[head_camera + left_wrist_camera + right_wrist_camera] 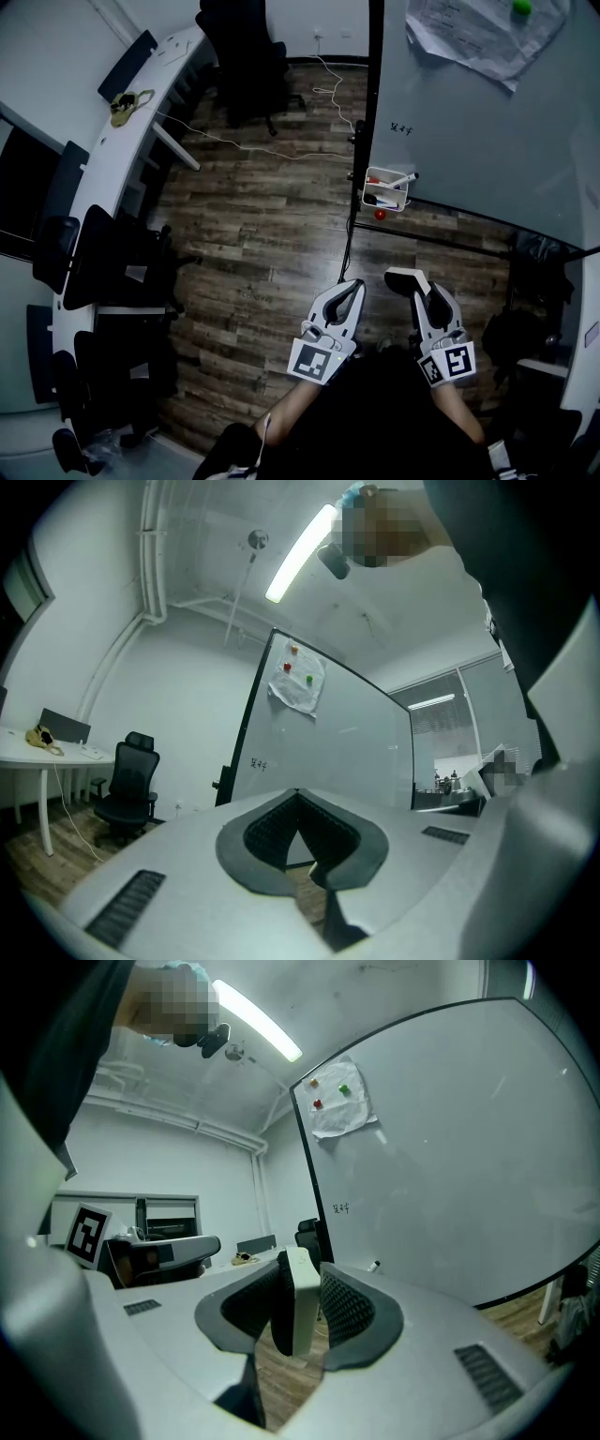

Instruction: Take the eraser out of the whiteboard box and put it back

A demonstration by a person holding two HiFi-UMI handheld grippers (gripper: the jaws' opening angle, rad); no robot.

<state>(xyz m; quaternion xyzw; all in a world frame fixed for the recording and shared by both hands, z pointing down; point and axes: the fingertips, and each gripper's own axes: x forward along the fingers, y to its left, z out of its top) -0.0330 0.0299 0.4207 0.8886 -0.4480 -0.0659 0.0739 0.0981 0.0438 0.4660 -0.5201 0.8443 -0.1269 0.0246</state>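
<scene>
My right gripper (419,281) is shut on the eraser (403,277), a white block with a dark felt face. It stands on edge between the pads (349,1309) in the right gripper view, eraser (298,1299). The whiteboard box (386,190), a small white tray with markers in it, hangs at the lower left of the whiteboard (487,131), well ahead of both grippers. My left gripper (354,284) is beside the right one, shut with its tips touching and nothing between them. In the left gripper view, the gripper (297,795) points toward the whiteboard (337,747).
A red magnet (380,215) sits just under the box. Paper (473,33) is pinned at the board's top. Office chairs (239,56) and a long white desk (103,159) line the left side. Cables (253,145) run across the wood floor.
</scene>
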